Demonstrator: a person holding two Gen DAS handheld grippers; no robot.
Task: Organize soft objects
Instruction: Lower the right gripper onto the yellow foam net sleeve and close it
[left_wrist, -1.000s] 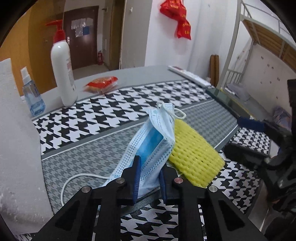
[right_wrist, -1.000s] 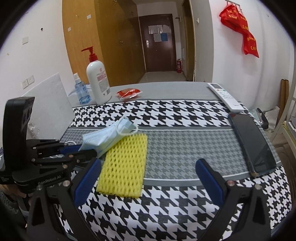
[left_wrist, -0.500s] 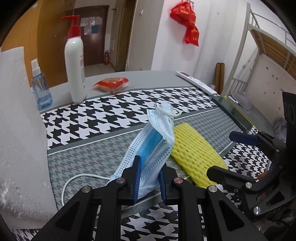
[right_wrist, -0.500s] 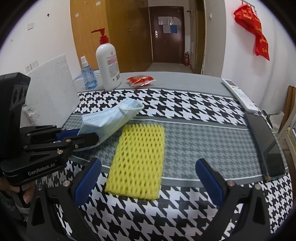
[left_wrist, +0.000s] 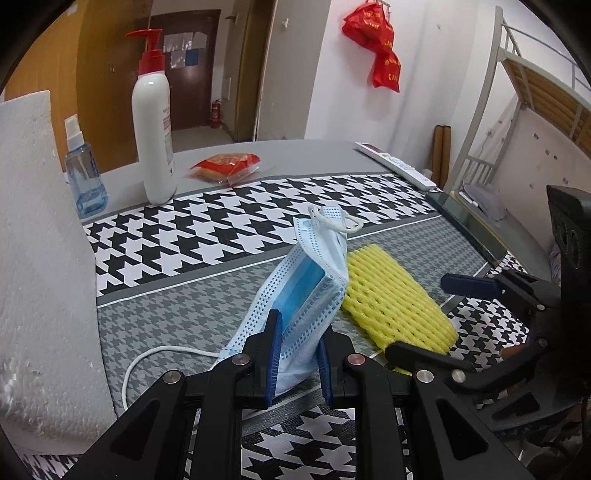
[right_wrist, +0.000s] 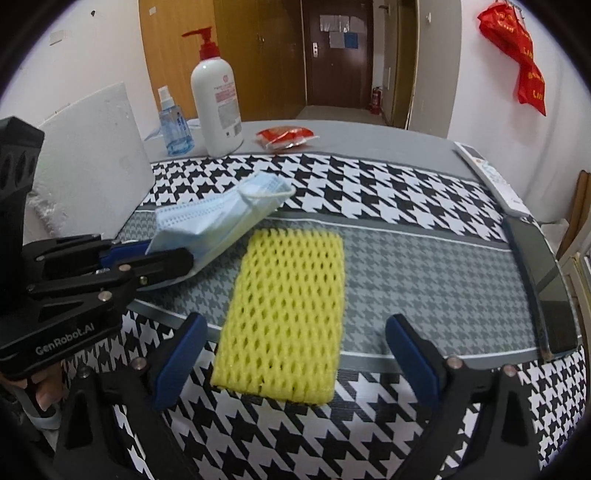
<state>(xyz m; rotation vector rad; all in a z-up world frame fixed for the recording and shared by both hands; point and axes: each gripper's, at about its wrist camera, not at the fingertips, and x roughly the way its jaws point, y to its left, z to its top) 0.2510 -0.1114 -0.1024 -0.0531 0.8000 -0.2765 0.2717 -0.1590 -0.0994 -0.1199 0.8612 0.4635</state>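
My left gripper is shut on a stack of blue face masks and holds it tilted just above the grey houndstooth cloth. The stack also shows in the right wrist view, with the left gripper at its near end. A yellow foam net sleeve lies flat on the cloth right of the masks, and shows in the left wrist view. My right gripper is open, its fingers on either side of the sleeve's near end, just above it. It appears in the left wrist view.
A white foam block stands at the left. A pump bottle, a blue spray bottle and a red snack packet stand at the back. A remote and a phone lie at the right edge. A white cable lies near the masks.
My right gripper has moved forward and down to the yellow sleeve, its fingers now on both sides of it. My left gripper still holds the masks, shifted slightly.
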